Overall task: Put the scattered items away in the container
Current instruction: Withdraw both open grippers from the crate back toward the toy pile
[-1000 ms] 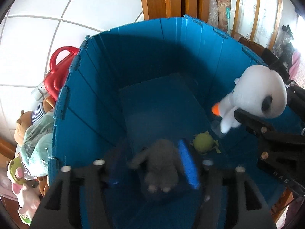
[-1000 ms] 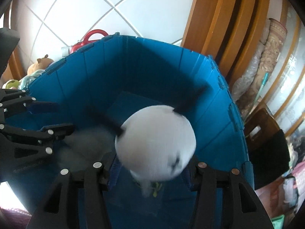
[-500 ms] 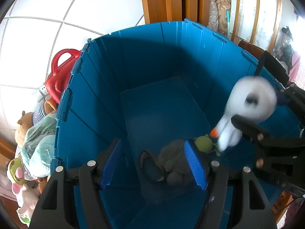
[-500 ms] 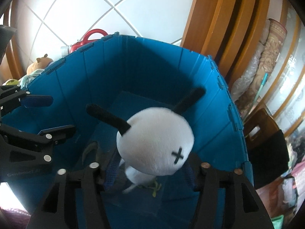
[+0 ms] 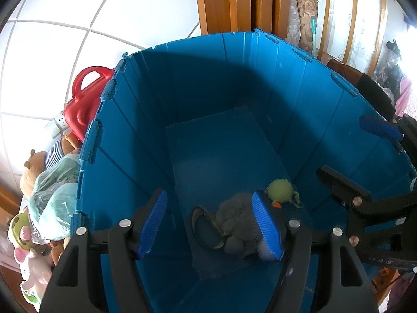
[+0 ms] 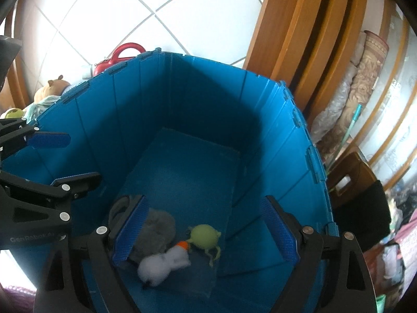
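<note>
A tall blue folding bin [image 5: 130,140] fills both views [image 6: 273,135]. On its floor lie a grey plush [image 5: 234,216] [image 6: 156,227], a small green plush [image 5: 280,190] [image 6: 204,236] and a white plush with an orange tip [image 6: 166,262], partly hidden behind my finger in the left wrist view. My left gripper [image 5: 211,224] is open and empty above the bin. My right gripper [image 6: 206,232] is open and empty above the bin; it also shows at the right of the left wrist view [image 5: 359,156].
Outside the bin's left wall stand a red plastic case [image 5: 83,104], a bagged bundle [image 5: 54,198] and several plush toys [image 5: 28,250] on white floor tiles. Wooden door frames [image 6: 299,39] and rolled rugs [image 6: 359,83] stand behind the bin.
The right gripper opened and the white plush dropped from it to the bin floor beside the grey and green plushes. The grey plush fell from the left gripper earlier.
</note>
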The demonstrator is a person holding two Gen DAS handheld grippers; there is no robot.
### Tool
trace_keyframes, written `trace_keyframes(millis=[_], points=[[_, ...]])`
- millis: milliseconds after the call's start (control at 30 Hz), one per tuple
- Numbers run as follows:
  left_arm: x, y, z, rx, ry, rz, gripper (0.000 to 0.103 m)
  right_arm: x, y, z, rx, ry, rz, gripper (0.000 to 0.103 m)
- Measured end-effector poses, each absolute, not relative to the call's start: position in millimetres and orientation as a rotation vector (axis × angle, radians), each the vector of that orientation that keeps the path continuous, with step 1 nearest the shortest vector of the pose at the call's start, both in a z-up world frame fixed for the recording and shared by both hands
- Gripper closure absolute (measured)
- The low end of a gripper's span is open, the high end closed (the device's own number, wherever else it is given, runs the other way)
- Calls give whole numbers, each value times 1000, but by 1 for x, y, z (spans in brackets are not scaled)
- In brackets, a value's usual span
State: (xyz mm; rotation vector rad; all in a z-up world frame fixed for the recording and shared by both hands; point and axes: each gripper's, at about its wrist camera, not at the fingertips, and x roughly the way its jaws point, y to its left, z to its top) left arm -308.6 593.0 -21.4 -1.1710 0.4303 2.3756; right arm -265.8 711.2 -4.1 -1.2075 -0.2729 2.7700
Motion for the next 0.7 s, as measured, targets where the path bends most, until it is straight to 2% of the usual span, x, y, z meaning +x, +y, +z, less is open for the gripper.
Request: trace_keyframes(millis=[200, 333, 700], points=[[-304, 585, -20, -1166, 409, 2403, 36, -263, 711, -2, -1186, -279, 2771, 14], [-296, 577, -15, -1151, 393, 2427, 36, -256, 710, 0, -1166, -261, 2784, 8], [-256, 564, -4, -1093, 385, 2448, 36, -218, 691, 11, -1101, -261, 2824, 8]])
